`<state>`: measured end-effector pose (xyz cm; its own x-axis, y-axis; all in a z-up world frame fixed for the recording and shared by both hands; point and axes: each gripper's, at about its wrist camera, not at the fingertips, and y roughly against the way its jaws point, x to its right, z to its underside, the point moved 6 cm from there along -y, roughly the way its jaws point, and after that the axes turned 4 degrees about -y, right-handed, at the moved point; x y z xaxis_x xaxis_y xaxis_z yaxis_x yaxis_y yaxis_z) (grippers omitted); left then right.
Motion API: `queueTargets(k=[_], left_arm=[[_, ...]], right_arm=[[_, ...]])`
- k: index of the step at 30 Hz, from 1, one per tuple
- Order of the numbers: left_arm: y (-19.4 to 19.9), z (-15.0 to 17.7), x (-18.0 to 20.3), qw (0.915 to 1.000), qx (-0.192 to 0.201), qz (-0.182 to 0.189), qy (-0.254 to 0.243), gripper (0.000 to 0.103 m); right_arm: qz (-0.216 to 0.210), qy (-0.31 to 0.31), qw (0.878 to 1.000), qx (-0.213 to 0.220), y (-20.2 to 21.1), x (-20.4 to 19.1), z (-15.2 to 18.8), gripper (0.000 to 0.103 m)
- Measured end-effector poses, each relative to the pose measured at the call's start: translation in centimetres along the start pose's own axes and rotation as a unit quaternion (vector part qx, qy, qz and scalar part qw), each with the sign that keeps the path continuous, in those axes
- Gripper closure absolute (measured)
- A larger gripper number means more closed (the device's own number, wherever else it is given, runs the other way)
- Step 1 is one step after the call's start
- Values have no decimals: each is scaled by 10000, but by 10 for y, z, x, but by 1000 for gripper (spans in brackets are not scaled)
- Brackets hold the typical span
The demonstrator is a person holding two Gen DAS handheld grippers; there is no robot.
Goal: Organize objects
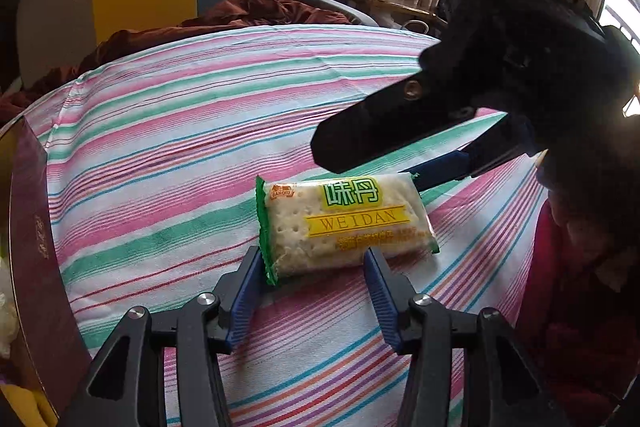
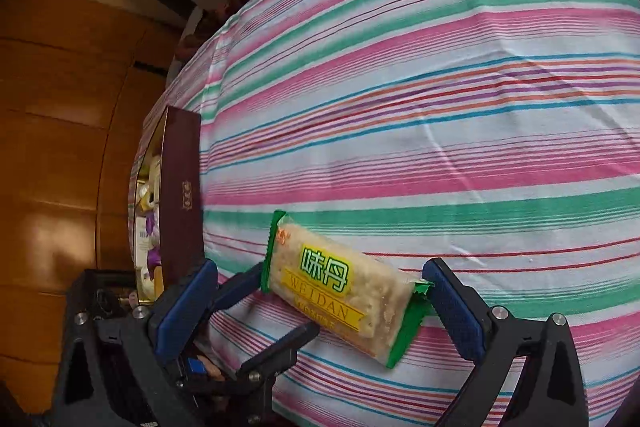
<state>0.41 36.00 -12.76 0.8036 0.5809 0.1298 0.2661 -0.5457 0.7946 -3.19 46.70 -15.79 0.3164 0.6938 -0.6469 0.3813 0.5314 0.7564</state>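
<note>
1 cracker packet (image 1: 344, 223) on striped sheet (image 1: 180, 115); 1 maroon box (image 1: 36, 247); left tongs (image 1: 312, 263), right tongs (image 2: 320, 291) both agape, straddling packet.

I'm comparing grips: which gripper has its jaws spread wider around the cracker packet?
The right gripper: its jaws span the cracker packet end to end; the left gripper's sit closer together.

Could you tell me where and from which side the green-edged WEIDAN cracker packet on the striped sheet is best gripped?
I would grip the flat, clear-wrapped cracker packet across its short width at mid-body, coming from above. It lies flat on the striped sheet, so its long edges are free, while the crimped green ends look too thin to hold well.
</note>
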Motion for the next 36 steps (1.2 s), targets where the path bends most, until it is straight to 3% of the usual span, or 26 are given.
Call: queueTargets(k=[7, 12, 17, 20, 22, 27, 33, 36], left_arm=[[8, 7, -4, 9985, 57, 259, 470, 52], [7, 7, 1, 9967, 40, 469, 661, 52], [5, 4, -6, 9945, 178, 528, 885, 50], [6, 3, -14, 9948, 205, 397, 918, 50], [7, 4, -15, 9950, 197, 369, 903, 50], [7, 7, -14, 9957, 213, 326, 835, 50], [4, 1, -21, 9921, 284, 474, 1128, 50], [0, -1, -21, 9916, 367, 525, 1123, 50]], right_arm=[[126, -206, 9986, 466, 17, 10, -9, 1], [285, -136, 9979, 563, 22, 10, -10, 1], [199, 1, 9990, 396, 16, 3, -9, 0], [-254, 247, 9993, -70, 5, -13, 1, 2], [-340, 481, 9982, -128, 3, -24, 4, 4], [-191, 105, 9994, 252, 16, -7, -6, 4], [214, 337, 9990, 194, 4, -16, -5, 7], [204, 508, 9985, 84, -5, -23, -4, 8]])
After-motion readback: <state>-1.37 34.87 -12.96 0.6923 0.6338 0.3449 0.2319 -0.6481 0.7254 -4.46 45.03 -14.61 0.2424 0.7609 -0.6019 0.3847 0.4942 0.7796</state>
